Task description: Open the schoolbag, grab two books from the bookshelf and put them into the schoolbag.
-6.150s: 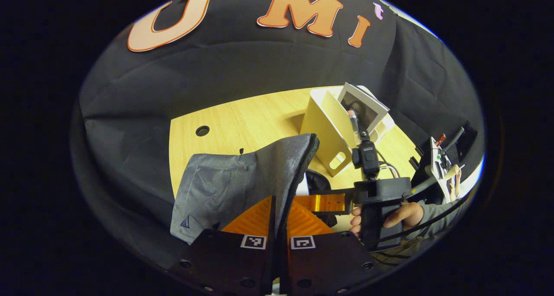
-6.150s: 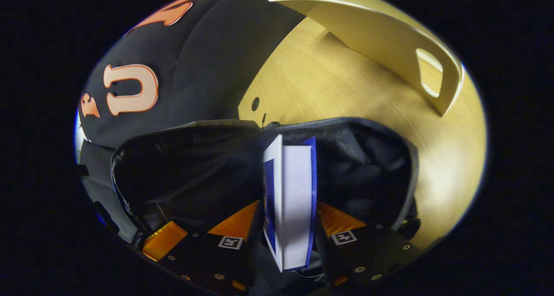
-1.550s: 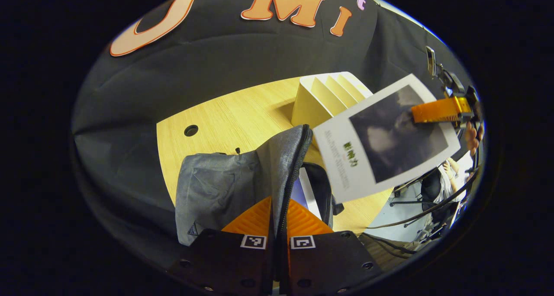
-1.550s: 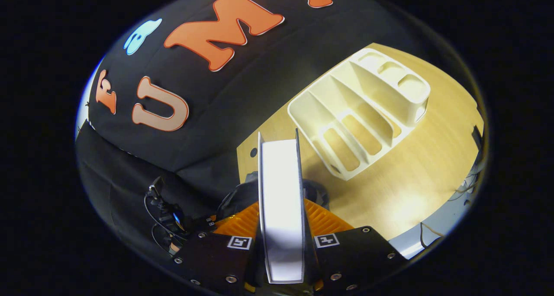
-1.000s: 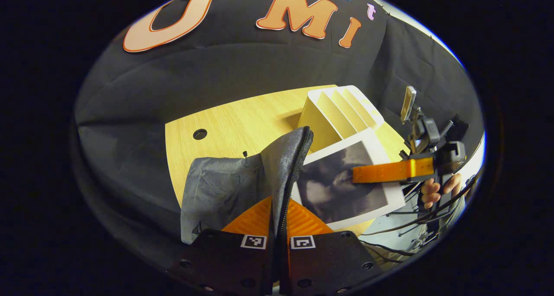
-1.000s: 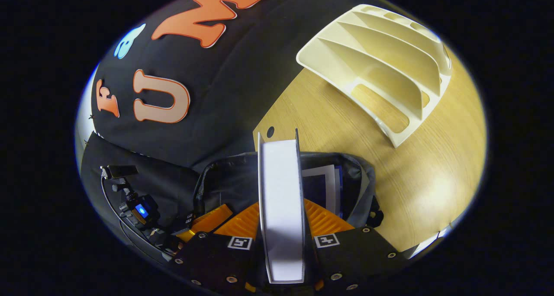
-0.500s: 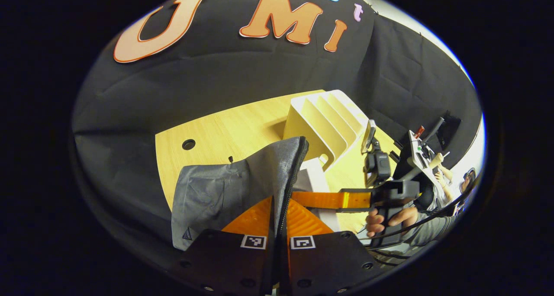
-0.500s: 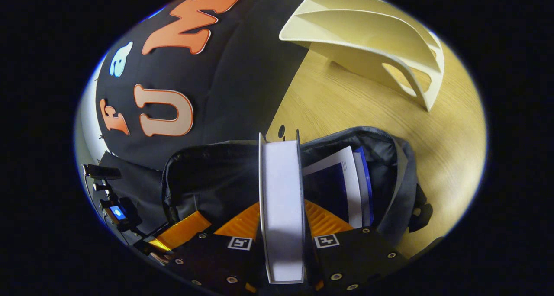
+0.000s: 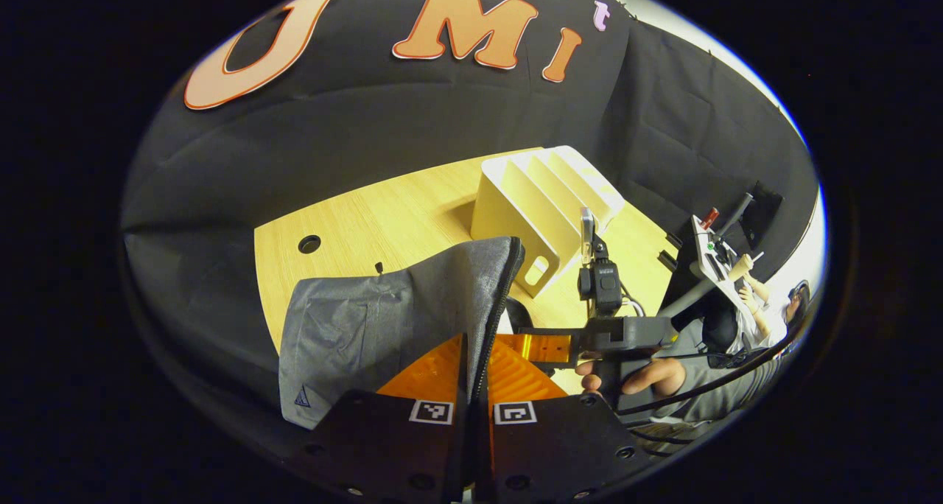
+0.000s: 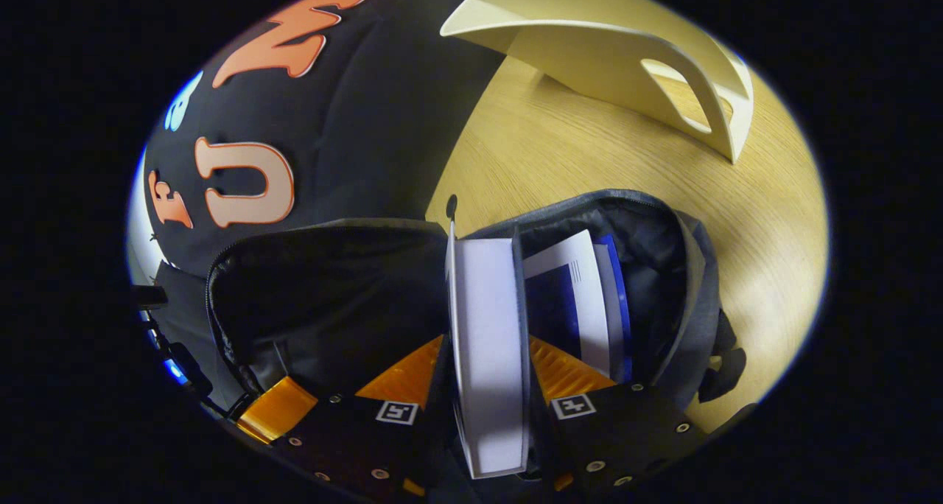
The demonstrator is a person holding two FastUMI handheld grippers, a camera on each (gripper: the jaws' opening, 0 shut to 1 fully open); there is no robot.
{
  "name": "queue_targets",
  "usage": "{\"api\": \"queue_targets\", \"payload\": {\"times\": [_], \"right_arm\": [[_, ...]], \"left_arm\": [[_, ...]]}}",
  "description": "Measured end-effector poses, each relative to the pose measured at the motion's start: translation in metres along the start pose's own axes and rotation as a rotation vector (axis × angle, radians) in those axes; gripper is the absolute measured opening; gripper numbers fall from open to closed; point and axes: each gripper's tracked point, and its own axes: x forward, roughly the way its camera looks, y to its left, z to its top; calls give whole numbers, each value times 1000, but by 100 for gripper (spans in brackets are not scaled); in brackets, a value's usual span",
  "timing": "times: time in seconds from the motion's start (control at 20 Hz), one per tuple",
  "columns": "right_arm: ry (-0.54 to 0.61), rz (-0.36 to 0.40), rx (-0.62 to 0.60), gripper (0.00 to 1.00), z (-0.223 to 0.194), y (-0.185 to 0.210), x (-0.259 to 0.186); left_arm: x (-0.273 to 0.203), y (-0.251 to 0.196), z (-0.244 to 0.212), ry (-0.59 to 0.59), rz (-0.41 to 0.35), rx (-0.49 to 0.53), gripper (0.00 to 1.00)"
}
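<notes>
The right gripper (image 10: 488, 386), clamped on a white book (image 10: 490, 357), holds it inside the open grey schoolbag (image 10: 331, 298) beside a blue book (image 10: 582, 305), while the left gripper (image 9: 474, 386) pinches the bag's zipper edge (image 9: 501, 298) upright on the wooden table (image 10: 589, 158), near the cream bookshelf (image 9: 541, 194).

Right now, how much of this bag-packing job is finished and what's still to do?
Done: the schoolbag is open, and a blue book already stands inside it. The bookshelf looks emptied.

In hand: the right gripper is shut on the second book, held over the bag's mouth, while the left gripper pinches the bag's zipper edge to keep it open.

Left: lower that book in and let go.
</notes>
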Motion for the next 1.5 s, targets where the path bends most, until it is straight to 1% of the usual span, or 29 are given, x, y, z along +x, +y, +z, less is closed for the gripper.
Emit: {"api": "queue_targets", "payload": {"times": [0.05, 0.1, 0.15, 0.2, 0.25, 0.3, 0.35, 0.4, 0.45, 0.5, 0.55, 0.6, 0.65, 0.7, 0.75, 0.8, 0.95, 1.05, 1.1, 1.3, 1.5], "right_arm": [[1, -48, -51, 39, 4, -10, -13], [-2, -78, -95, 65, 8, -18, -15], [-6, -99, -133, 70, 14, -23, -25], [-6, -112, -163, 82, 17, -26, -35], [-7, -121, -183, 85, 22, -29, -44], [-9, -132, -190, 90, 30, -32, -53], [-13, -128, -190, 92, 37, -32, -63], [-18, -126, -196, 92, 45, -31, -73], [-35, -127, -218, 93, 55, -31, -83], [-58, -143, -252, 95, 67, -36, -92], [-81, -164, -293, 95, 80, -41, -105], [-107, -187, -335, 96, 94, -44, -117], [-129, -201, -374, 96, 108, -45, -130], [-151, -215, -407, 97, 123, -46, -143], [-173, -225, -438, 97, 135, -46, -154], [-194, -237, -469, 97, 148, -46, -162], [-261, -263, -559, 98, 188, -41, -193], [-328, -267, -627, 98, 215, -32, -217], [-354, -260, -668, 98, 228, -25, -228], [-506, -240, -820, 98, 282, 10, -276], [-648, -185, -934, 97, 311, 53, -321]], "left_arm": [[3, 1, -2, 2, 10, -9, 6], [7, 0, -6, 7, 25, -24, 6], [11, -2, -9, 9, 38, -35, 6], [13, -6, -12, 12, 43, -33, 6], [14, -11, -15, 16, 45, -24, 8], [17, -17, -15, 11, 43, -19, 11], [20, -23, -15, 8, 44, -18, 15], [23, -28, -17, 8, 49, -29, 19], [29, -33, -16, 8, 55, -45, 29], [33, -40, -18, 9, 59, -62, 36], [35, -49, -17, 2, 64, -76, 49], [37, -56, -11, -11, 78, -80, 55], [40, -61, -6, -29, 96, -81, 67], [42, -68, 0, -51, 109, -82, 71], [45, -75, 6, -69, 123, -84, 86], [50, -79, 13, -86, 142, -84, 89], [56, -100, 40, -157, 181, -101, 92], [61, -113, 64, -221, 204, -116, 96], [61, -119, 80, -261, 221, -119, 96], [46, -139, 140, -460, 317, -127, 96], [11, -151, 192, -680, 413, -141, 96]]}}
